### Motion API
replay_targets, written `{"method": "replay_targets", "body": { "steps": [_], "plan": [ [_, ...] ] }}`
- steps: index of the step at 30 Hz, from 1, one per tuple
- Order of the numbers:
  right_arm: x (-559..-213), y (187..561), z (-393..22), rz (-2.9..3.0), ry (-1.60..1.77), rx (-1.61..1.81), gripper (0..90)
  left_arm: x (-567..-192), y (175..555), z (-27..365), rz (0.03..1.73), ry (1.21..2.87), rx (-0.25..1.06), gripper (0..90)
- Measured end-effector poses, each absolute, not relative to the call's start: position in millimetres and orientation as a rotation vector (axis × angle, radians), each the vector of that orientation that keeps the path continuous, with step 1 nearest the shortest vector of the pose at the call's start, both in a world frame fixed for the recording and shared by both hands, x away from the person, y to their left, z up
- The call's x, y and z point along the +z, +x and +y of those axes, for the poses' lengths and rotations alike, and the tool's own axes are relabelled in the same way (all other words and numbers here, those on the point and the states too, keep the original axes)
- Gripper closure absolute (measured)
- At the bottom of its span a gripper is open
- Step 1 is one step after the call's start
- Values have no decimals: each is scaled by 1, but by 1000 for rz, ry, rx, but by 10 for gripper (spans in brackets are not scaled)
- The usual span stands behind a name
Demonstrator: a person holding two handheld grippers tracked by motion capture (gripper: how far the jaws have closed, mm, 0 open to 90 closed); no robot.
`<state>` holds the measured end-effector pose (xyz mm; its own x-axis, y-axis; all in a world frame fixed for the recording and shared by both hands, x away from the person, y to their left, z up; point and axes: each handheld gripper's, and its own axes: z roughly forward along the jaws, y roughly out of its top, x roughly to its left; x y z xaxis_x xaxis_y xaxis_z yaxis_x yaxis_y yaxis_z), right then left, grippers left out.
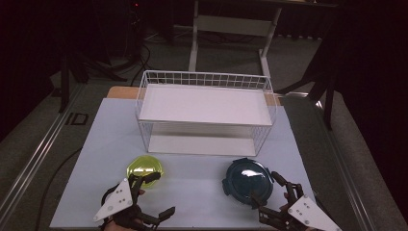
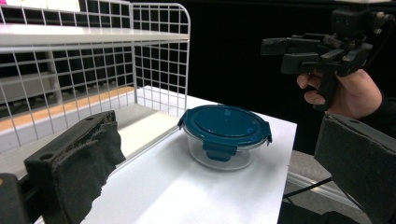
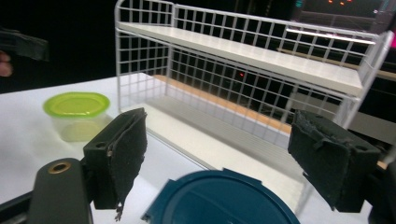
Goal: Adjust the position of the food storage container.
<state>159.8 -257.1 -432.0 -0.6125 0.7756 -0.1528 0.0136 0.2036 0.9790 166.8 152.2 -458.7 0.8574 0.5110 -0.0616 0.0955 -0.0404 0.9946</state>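
Both grippers sit at the near table edge, jaws apart and empty. Left gripper (image 1: pixel 144 195) stands just beside the yellow-lidded container (image 1: pixel 145 169); right gripper (image 1: pixel 267 190) brackets the blue-lidded container (image 1: pixel 248 181). Wire shelf rack (image 1: pixel 206 111) stands beyond. Step appears to be approach; next move likely calls for closing on a container.

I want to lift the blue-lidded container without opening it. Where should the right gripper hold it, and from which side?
Hold the blue-lidded container by its clear round body under the lid, coming from the near edge with the right gripper, whose jaws stand open. Probably avoid the lid's clip tabs, which jut out and might unlatch.
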Motion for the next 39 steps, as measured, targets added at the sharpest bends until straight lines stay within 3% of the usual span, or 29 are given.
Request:
{"method": "replay_targets", "body": {
  "steps": [6, 16, 19, 23, 27, 39],
  "plan": [
    [-430, 163, -252, 1852, 726, 1490, 139, -460, 168, 146, 487, 1618, 325, 11],
    [-425, 166, -247, 1789, 786, 1529, 102, -459, 177, 147, 498, 1645, 411, 110],
    [-424, 166, -249, 1791, 800, 1558, 102, -461, 186, 154, 525, 1697, 395, 279],
    [-423, 165, -251, 1820, 769, 1577, 102, -469, 196, 163, 601, 1770, 379, 647],
    [-422, 166, -253, 1817, 794, 1594, 102, -481, 203, 169, 695, 1834, 368, 891],
    [-426, 167, -251, 1845, 810, 1567, 103, -506, 210, 172, 796, 1940, 405, 900]
  ]
}}
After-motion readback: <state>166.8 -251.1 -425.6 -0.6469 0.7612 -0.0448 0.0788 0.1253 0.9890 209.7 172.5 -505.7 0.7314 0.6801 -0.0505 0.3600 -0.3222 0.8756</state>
